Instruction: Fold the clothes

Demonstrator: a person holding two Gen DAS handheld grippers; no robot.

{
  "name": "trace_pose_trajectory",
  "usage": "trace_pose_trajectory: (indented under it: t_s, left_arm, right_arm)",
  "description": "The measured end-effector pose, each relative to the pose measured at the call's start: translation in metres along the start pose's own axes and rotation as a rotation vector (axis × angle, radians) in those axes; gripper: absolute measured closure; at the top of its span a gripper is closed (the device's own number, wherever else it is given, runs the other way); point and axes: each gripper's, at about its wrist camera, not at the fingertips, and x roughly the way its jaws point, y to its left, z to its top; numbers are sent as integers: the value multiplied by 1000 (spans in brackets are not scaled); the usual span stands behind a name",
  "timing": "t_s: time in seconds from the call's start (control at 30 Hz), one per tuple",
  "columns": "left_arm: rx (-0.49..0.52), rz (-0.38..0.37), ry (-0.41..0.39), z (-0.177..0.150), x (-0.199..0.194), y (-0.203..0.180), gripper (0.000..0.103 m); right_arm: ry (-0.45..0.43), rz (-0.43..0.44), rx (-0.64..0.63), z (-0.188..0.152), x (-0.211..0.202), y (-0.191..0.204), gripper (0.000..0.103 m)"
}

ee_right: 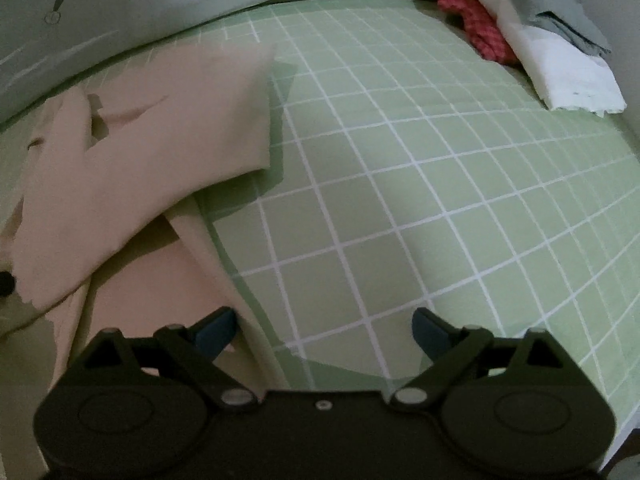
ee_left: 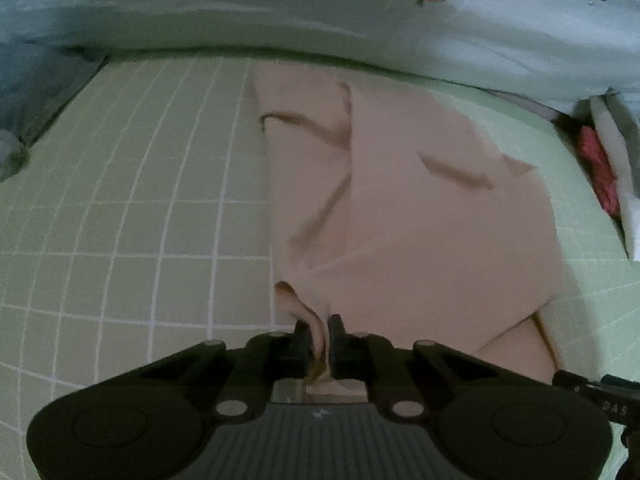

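The beige garment (ee_left: 420, 220) lies on the green checked bed sheet (ee_left: 140, 220), toward the sheet's far edge, where a pale carrot-print quilt (ee_left: 320, 12) is banked; one panel is turned over onto the rest, with a further layer showing beneath it in the right wrist view. The cloth appears thin, light and limp: it sags and creases where lifted, so it is judged to drape rather than hold a shape, and is best taken at a hem or corner, not mid-panel. The left gripper (ee_left: 320, 332) has its jaws closed tight on a bunched near edge of the garment, raised slightly off the sheet and pointing along the cloth toward the quilt. The right gripper (ee_right: 324, 328) has its jaws spread wide with nothing between them, low over the sheet at the garment's right-hand border, its left fingertip just beside the cloth. A red checked item (ee_right: 476, 28) and white cloth (ee_right: 568, 76) lie at the far right corner.
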Motion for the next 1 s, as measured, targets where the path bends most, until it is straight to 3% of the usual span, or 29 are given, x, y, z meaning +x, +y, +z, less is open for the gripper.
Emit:
trace_pose_trajectory:
  t_s: [0.33, 0.73, 0.9, 1.0]
  left_arm:
    - [25, 5, -58, 5, -29, 9, 98]
    - [-68, -83, -78, 9, -30, 32, 101]
    - [-86, -37, -218, 33, -68, 54, 101]
    - [-142, 47, -349, 52, -96, 86, 101]
  right_arm:
    - [-12, -23, -57, 4, 0, 21, 7]
    - [-16, -44, -64, 5, 0, 33, 5]
    - [-36, -31, -137, 5, -5, 52, 5]
    - [-48, -23, -181, 5, -8, 63, 5]
